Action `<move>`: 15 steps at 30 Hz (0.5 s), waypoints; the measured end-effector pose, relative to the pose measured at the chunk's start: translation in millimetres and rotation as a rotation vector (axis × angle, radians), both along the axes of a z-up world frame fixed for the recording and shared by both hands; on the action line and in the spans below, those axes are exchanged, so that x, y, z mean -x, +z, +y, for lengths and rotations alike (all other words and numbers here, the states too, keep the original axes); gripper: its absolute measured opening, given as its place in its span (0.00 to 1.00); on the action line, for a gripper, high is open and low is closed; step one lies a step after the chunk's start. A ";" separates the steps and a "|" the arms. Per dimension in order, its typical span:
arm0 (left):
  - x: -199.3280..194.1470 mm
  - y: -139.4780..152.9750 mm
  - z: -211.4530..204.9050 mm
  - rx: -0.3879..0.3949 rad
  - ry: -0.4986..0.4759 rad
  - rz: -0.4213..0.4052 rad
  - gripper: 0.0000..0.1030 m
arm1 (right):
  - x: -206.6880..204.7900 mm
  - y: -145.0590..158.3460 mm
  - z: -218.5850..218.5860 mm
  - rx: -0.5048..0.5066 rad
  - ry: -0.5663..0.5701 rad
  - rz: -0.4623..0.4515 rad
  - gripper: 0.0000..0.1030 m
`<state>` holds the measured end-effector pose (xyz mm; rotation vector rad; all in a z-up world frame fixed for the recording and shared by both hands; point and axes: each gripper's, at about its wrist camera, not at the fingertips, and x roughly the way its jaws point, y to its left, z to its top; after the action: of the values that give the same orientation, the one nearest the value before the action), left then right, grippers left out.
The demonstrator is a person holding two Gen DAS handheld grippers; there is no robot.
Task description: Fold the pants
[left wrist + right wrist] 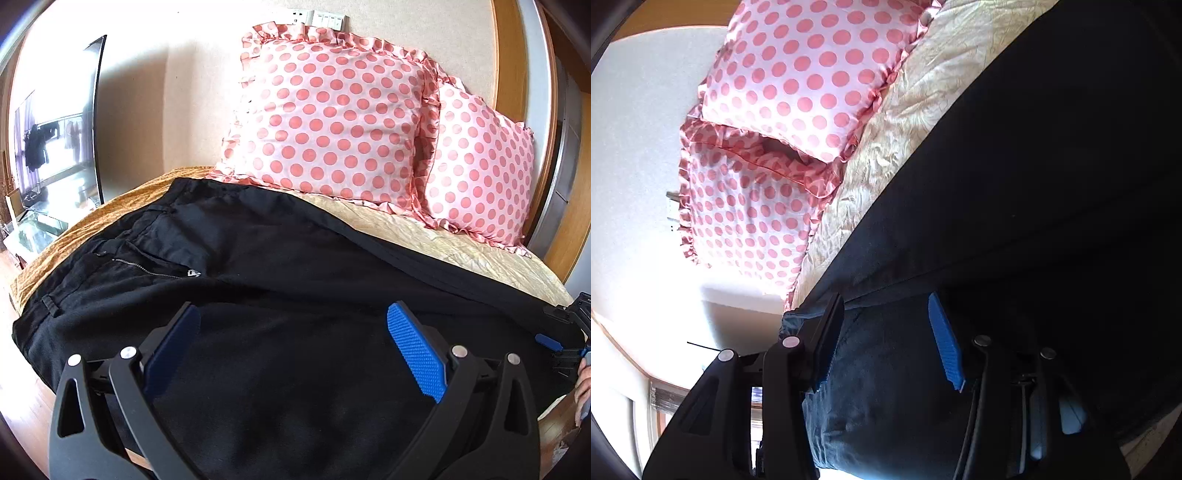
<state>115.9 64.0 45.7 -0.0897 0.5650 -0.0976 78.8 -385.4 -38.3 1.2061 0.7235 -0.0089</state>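
Black pants [280, 258] lie spread across the bed, waistband and zipper [147, 267] to the left, legs running off to the right. My left gripper [293, 308] hovers open over the middle of the pants, with nothing pinched between its blue pads [417, 354]. At the far right edge is my right gripper [565, 332], at the leg end. In the right wrist view the right gripper [886, 299] has its jaws apart, with a lighter, bluish fold of the pants [886, 369] lying between the fingers; I see no pad pressing on it.
Two pink polka-dot pillows [328, 118] [480, 166] lean against the wall behind the pants. The bed has a golden bedspread [424, 232]. A dark TV screen [55, 129] stands left, a wooden frame [509, 55] right. A person's hand [583, 384] shows at the right edge.
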 end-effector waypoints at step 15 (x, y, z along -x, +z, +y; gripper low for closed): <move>-30.9 -5.0 16.5 0.046 0.006 0.056 0.98 | -19.1 0.6 4.7 0.039 -0.219 0.036 0.49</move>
<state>146.8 80.5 40.7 -0.1394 0.6186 -0.1029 97.9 -380.8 -37.7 1.2452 0.6171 -0.2255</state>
